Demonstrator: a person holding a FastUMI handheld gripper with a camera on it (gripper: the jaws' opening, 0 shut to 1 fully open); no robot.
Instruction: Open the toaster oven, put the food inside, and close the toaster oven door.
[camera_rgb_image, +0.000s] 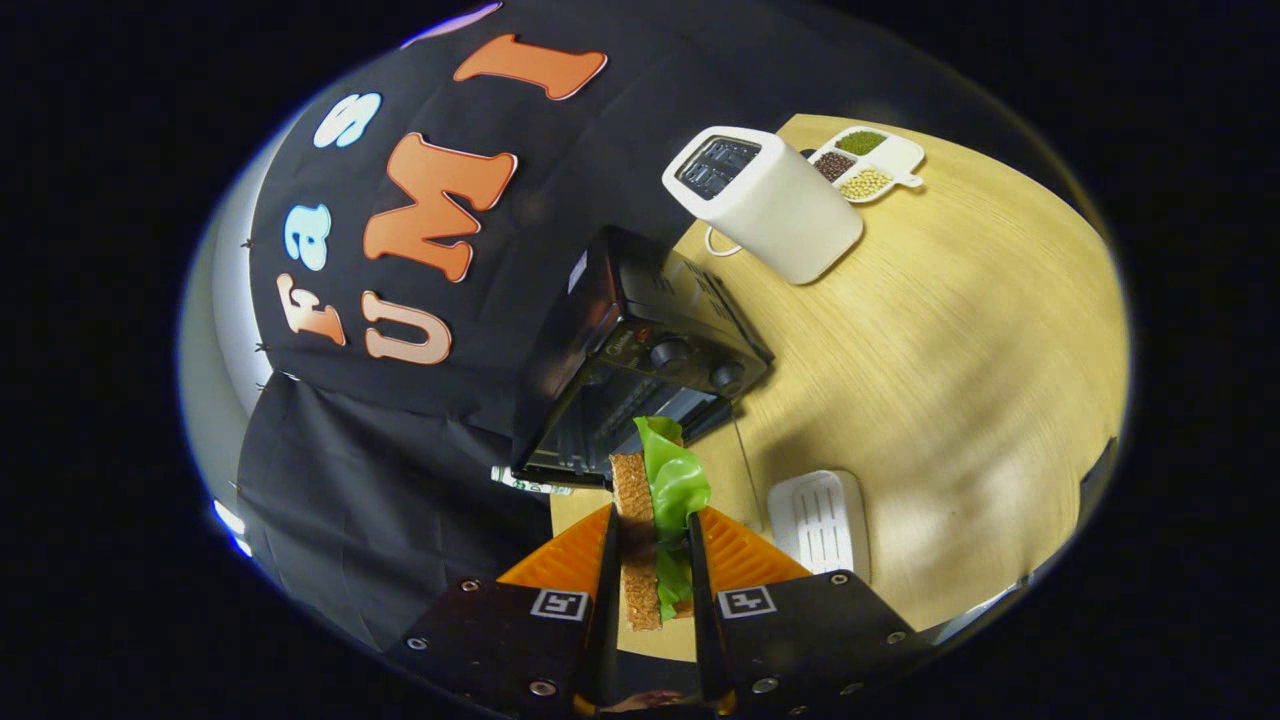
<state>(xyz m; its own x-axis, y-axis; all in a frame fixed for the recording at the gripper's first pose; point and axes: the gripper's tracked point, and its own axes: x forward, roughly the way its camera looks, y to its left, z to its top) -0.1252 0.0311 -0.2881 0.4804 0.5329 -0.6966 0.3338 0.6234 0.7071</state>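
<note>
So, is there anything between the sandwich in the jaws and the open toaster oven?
Nothing visible. The gripper is shut on the sandwich, and the toaster oven lies just beyond it with its door down. The white tray sits to the side.

The toaster oven (640, 340) carries a small front marking (too blurred to read).

A black toaster oven (640, 340), white toaster (770, 205), brown-and-green sandwich (655, 520) and white ribbed tray (820, 520) sit over a pale wood-grain counter (960, 380).
</note>
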